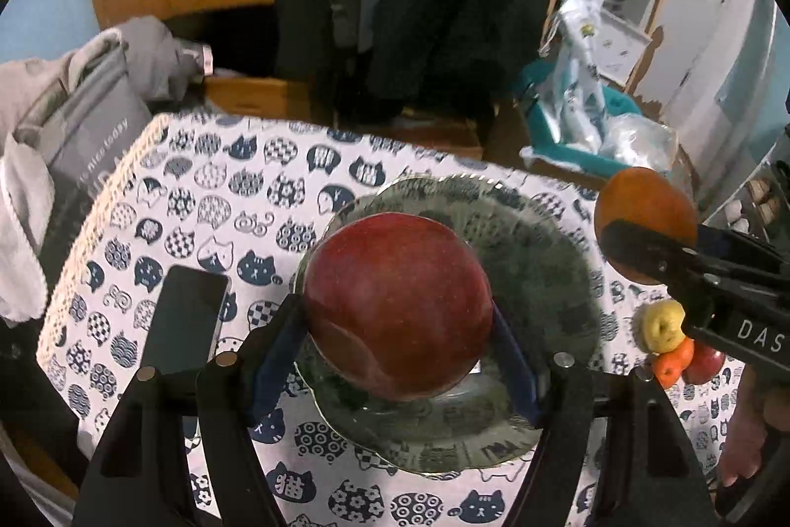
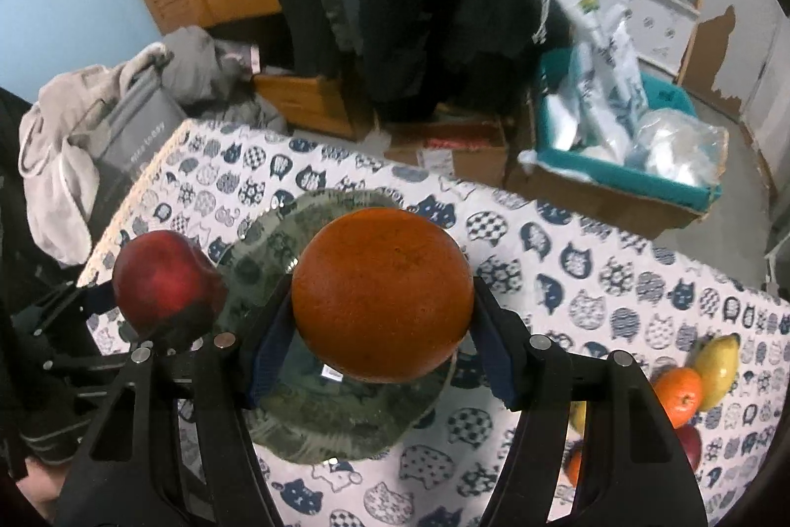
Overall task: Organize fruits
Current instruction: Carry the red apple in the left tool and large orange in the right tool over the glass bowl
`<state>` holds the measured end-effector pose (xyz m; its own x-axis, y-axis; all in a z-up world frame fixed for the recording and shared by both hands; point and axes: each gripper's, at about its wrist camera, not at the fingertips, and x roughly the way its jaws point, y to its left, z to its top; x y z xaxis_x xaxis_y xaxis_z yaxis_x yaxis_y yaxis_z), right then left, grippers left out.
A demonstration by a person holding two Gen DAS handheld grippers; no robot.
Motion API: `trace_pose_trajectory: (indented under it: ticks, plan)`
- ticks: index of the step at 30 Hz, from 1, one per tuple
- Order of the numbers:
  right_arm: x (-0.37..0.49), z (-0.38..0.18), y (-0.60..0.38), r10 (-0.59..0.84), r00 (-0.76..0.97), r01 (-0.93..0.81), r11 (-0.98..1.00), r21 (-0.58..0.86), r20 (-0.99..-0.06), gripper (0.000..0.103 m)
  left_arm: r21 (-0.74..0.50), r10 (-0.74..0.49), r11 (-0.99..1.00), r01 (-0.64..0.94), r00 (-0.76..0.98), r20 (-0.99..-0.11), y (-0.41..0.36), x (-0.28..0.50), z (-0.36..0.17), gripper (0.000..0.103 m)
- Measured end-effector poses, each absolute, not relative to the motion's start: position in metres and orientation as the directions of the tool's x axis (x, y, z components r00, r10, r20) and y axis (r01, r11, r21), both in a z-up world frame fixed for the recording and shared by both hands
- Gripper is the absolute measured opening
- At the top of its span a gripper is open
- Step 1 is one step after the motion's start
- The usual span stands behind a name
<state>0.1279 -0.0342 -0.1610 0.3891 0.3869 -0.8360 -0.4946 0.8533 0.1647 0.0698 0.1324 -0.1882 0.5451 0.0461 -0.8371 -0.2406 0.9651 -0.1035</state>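
My left gripper (image 1: pixel 397 329) pinches a big, glossy dark-red apple (image 1: pixel 397 304) between its blue pads, held above the round, mottled green glass plate (image 1: pixel 553 260) on the table's white cloth printed with navy cat faces (image 1: pixel 207 201). My right gripper (image 2: pixel 380 329) clamps a large round orange (image 2: pixel 380 295) with dull, dimpled peel over the same plate. A flat black phone (image 1: pixel 185 319) lies left of the plate. To its right sits a small heap of fruit: a yellow lemon (image 2: pixel 716 366), a tangerine (image 2: pixel 679 396), a red apple (image 2: pixel 691 445).
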Motion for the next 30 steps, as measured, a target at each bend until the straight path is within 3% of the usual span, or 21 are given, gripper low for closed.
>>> trace_pose_trajectory:
  ticks: [17,30]
  plan:
    - [0.134,-0.214,-0.012,0.336,0.309,-0.510,0.848,0.143,-0.890,0.067,-0.100,0.000,0.965,-0.241,0.383,-0.924,0.136,0.094,-0.266,0.075]
    - [0.134,-0.218,-0.015,0.337,0.299,-0.494,0.855,0.158,-0.893,0.067,-0.109,-0.023,0.965,-0.238,0.338,-0.941,0.133,0.099,-0.285,0.075]
